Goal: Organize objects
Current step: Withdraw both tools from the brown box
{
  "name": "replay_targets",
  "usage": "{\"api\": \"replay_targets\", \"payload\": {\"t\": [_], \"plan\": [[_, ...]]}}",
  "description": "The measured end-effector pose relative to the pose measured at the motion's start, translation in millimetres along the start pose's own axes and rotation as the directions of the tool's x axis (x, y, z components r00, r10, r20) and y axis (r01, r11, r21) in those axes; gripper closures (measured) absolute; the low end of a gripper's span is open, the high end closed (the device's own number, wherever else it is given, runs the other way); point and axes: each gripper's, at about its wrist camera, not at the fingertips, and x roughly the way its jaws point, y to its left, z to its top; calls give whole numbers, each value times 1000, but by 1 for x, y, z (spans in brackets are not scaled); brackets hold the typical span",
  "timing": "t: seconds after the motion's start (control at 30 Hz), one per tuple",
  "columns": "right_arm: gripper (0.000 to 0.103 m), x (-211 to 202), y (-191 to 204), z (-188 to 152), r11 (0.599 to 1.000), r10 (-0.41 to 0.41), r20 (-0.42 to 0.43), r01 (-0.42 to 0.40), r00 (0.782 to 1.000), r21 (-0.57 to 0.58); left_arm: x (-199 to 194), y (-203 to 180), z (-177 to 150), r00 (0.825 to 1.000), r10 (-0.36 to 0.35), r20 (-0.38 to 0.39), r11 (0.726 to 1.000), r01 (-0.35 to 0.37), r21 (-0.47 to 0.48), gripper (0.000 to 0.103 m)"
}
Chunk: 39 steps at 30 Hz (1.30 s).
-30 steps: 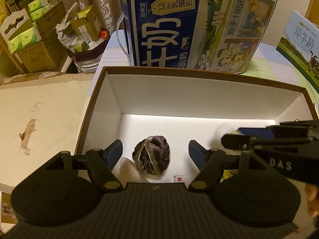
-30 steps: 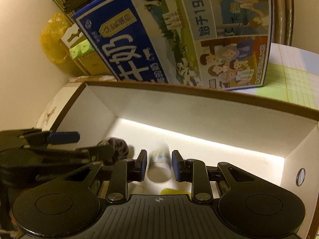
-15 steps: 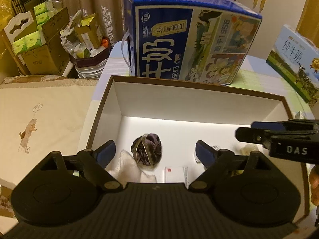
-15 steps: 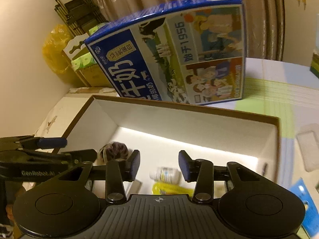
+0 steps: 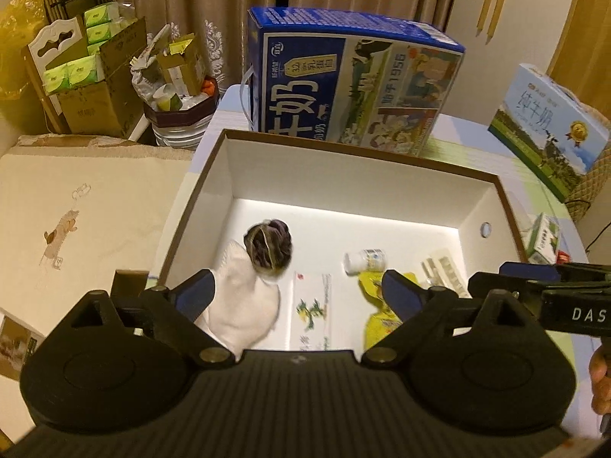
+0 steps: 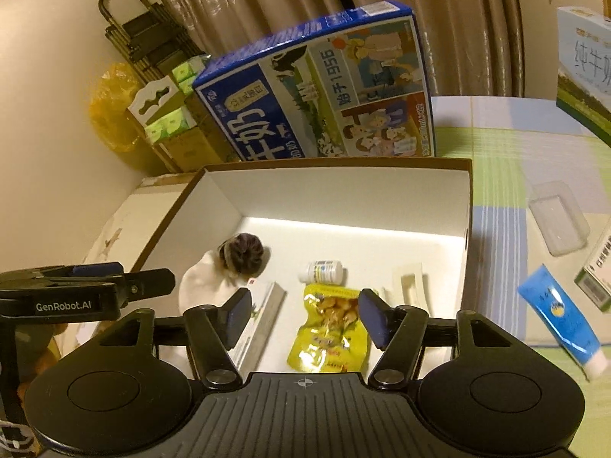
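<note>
Blue-padded and spread wide with nothing between them, our left gripper [image 5: 296, 294] hung above the white box [image 5: 345, 175] holding the small bottle [image 5: 364, 260], while from the right wrist we saw our right gripper [image 6: 304, 315] likewise agape over the yellow packet [image 6: 330, 330].

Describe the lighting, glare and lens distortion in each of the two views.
Left wrist view: warm dim room light, a bright glare band across the white box floor at its far wall, fisheye bending the box edges. Right wrist view: same glare band, the box's near floor shadowed, sheen on the yellow snack packet, blue tube slightly blurred.
</note>
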Motion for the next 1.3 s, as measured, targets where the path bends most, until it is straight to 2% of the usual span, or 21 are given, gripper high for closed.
{"api": "replay_targets", "payload": {"t": [0.23,0.7,1.3], "plan": [[40,-26,8,-15,1000,-9,16,9,1000,-3,-24,-12,-21,1000,-27,-2,999,27,-26,10],[40,-74,7,-46,999,-34,40,34,999,5,-60,-27,-56,1000,-29,-8,999,29,-22,10],[40,-113,-9,-82,999,-51,20,51,998,19,-78,-62,-95,999,-21,-48,1000,21,8,10]]}}
